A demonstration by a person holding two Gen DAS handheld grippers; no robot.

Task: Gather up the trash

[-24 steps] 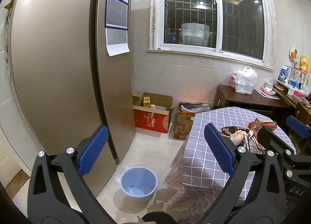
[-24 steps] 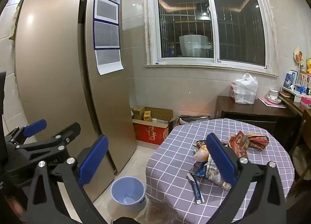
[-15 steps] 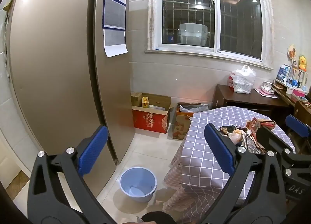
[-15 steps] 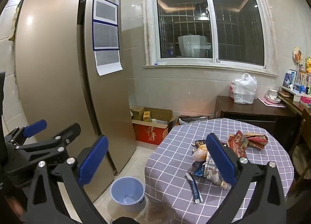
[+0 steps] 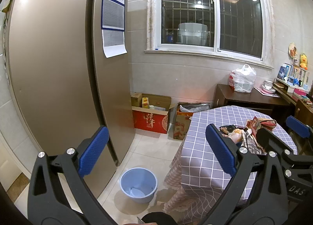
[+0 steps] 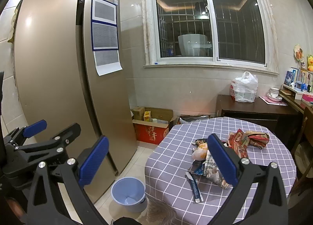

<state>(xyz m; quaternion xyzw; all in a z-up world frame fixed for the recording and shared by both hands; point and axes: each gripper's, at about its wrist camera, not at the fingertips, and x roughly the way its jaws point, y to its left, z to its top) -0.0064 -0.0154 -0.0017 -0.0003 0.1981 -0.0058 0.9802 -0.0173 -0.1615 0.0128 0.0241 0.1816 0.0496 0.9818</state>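
Note:
A pile of crumpled snack wrappers (image 6: 213, 158) lies on the round table with the purple checked cloth (image 6: 176, 158); it also shows in the left wrist view (image 5: 248, 133). A long blue wrapper (image 6: 194, 187) lies at the table's near edge. A light blue bin (image 6: 128, 192) stands on the floor left of the table, also in the left wrist view (image 5: 138, 185). My left gripper (image 5: 156, 150) and right gripper (image 6: 158, 158) are both open and empty, held in the air short of the table.
A tall gold fridge (image 5: 58, 68) fills the left. Cardboard boxes (image 5: 151, 115) sit under the window. A dark sideboard (image 6: 254, 109) with a white plastic bag (image 6: 244, 88) stands behind the table. A chair (image 6: 305, 158) is at the far right.
Both views have shifted slightly; the table and wrappers sit a little nearer and to the left in the right wrist view. Both grippers stay open.

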